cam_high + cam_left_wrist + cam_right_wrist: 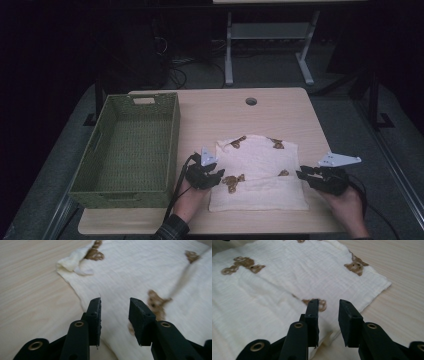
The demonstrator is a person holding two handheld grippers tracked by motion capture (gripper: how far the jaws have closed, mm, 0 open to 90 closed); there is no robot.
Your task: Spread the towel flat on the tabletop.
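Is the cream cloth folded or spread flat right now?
Folded. The near part of the cloth lies doubled over as a band, its fold edge running across between the left gripper and right gripper, both open.

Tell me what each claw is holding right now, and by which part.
Nothing is held. The left claw and the right claw both stand open over the folded cream cloth with brown bear prints, with no fabric pinched between their jaws.
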